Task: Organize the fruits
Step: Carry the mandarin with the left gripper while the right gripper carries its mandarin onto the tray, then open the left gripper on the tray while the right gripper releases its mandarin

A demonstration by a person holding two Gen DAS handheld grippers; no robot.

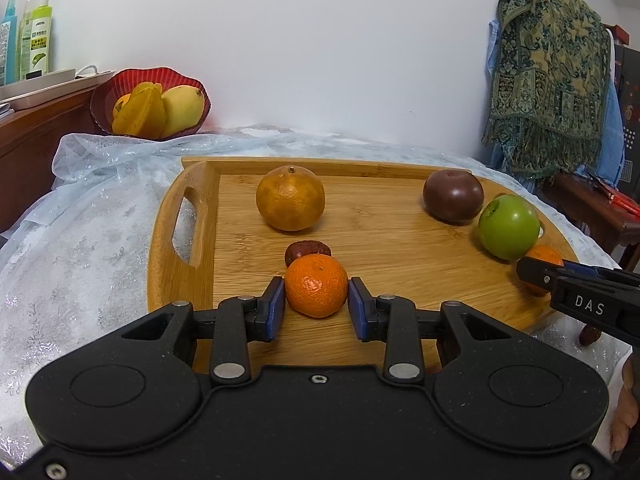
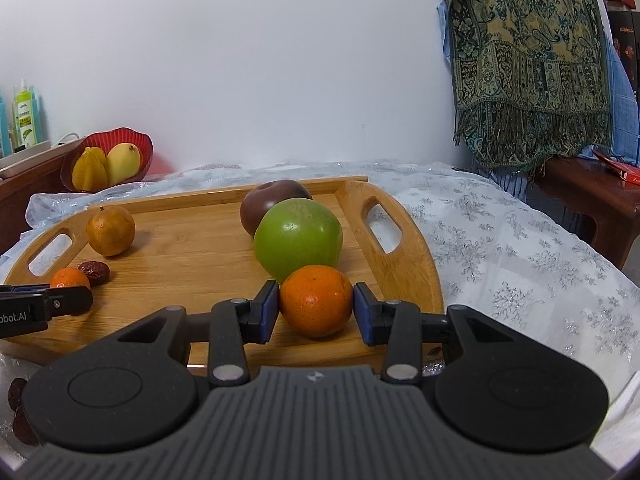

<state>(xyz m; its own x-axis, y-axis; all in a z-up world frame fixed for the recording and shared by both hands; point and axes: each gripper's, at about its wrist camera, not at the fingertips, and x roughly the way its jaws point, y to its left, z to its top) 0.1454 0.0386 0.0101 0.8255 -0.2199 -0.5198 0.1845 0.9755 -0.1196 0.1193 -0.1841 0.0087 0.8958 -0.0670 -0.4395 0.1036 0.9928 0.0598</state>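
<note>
Right, starting at the upper left of the left wrist view, a red bowl (image 1: 150, 102) sits on the cloth-covered table (image 1: 80, 240), holding yellow fruits. Moving right, the wooden tray (image 1: 180, 240) fills the middle of the frame. On it, near its far edge, a large brownish orange (image 1: 290, 198) stands alone. Just below that, a small dried date (image 1: 306, 251) lies touching the back of a small tangerine (image 1: 316, 285). The left gripper (image 1: 316, 304) brackets that tangerine, blue pads (image 1: 276, 304) close on either side; whether they press the skin or leave a sliver of space, I cannot tell. Further right, a dark purple fruit (image 1: 453, 196) sits beside a green apple (image 1: 509, 227), and at the right edge the right gripper (image 1: 536, 276) partly covers a second tangerine (image 1: 545, 258).

Over to the right wrist view: at lower left the left gripper (image 2: 78, 298) sits at its tangerine (image 2: 69, 279), with the date (image 2: 94, 272) just beside. In the centre, the apple (image 2: 298, 240) stands in front of the purple fruit (image 2: 268, 200), and the second tangerine (image 2: 316, 301) rests on the tray (image 2: 400, 272) touching the apple's base. The right gripper (image 2: 316, 308) straddles it, pads (image 2: 268, 308) hugging both flanks; firm contact cannot be confirmed. At upper right, a patterned shawl (image 2: 528, 64) hangs.
</note>
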